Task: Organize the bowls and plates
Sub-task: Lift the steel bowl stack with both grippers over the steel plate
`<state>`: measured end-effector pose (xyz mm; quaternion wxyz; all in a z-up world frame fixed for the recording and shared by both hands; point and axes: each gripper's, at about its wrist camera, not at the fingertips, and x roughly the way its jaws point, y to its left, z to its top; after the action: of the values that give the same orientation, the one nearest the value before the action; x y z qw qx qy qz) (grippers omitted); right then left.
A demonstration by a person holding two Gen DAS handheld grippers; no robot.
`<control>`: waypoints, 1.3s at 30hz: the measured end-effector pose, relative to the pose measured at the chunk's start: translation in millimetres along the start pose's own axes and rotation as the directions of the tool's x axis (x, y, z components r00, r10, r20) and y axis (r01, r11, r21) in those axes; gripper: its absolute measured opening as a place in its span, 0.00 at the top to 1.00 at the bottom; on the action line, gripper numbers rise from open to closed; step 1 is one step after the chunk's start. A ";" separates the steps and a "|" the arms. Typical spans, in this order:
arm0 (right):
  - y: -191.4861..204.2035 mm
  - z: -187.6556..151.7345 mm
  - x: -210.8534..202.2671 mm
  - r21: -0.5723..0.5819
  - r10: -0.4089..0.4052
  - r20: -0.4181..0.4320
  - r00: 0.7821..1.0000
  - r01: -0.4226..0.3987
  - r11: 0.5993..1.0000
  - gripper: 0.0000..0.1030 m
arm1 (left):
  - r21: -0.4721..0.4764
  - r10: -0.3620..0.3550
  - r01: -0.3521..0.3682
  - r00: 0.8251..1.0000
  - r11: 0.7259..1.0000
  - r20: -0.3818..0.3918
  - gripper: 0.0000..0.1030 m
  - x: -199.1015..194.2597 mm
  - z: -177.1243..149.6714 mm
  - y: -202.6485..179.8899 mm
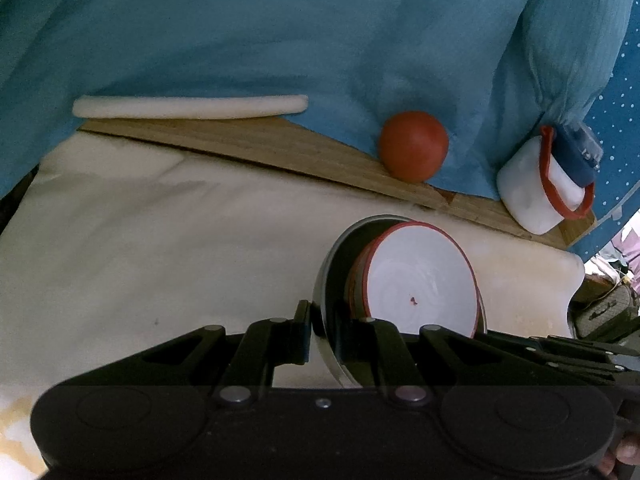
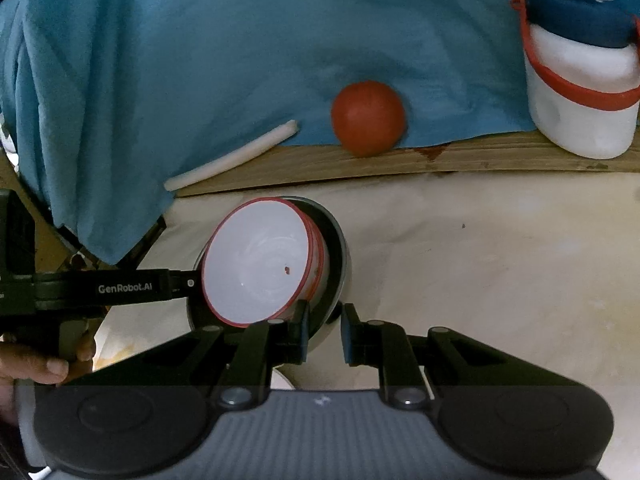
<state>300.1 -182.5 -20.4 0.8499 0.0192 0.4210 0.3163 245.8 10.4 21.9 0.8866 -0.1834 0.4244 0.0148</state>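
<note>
Two grips hold one stack: your left gripper (image 1: 324,320) has its fingers clenched on the rim of the metal bowl (image 1: 326,280), and your right gripper (image 2: 325,330) pinches the opposite rim of the same bowl, fingers nearly closed w/ only the thin wall between them. Inside sit the red-rimmed white bowls (image 2: 256,260), nested, tilted together w/ the metal one, so the openings face sideways and not up. The stack is just ahead of both pairs of fingers, over the cream-covered tabletop (image 2: 500,260).

The risk, I judge: the inner bowls are not gripped at all, only resting. More tilt and they may slide out. Also, if your hands move apart or twist differently, one thin rim can slip from its fingers. Farther beyond the fingers, the tomato (image 1: 413,151) and the white container (image 1: 536,188) stand well apart from the stack, no danger there.
</note>
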 end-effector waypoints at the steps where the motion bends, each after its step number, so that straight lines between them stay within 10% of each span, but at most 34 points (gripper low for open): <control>1: 1.7 -0.8 0.0 -0.002 0.000 -0.001 1.000 0.000 1.000 0.82 | 0.000 0.000 0.000 1.000 1.000 -0.001 0.90 -1.0 -0.6 1.6; 39: 47.4 -56.8 -31.8 0.052 -0.056 0.043 0.998 0.054 0.997 0.82 | 0.079 -0.073 0.075 0.997 0.994 -0.024 0.90 -44.8 -37.2 25.7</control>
<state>219.9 -175.5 -20.5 0.8666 0.0359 0.4104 0.2815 184.7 27.5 26.5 0.8887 -0.1636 0.4268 -0.0371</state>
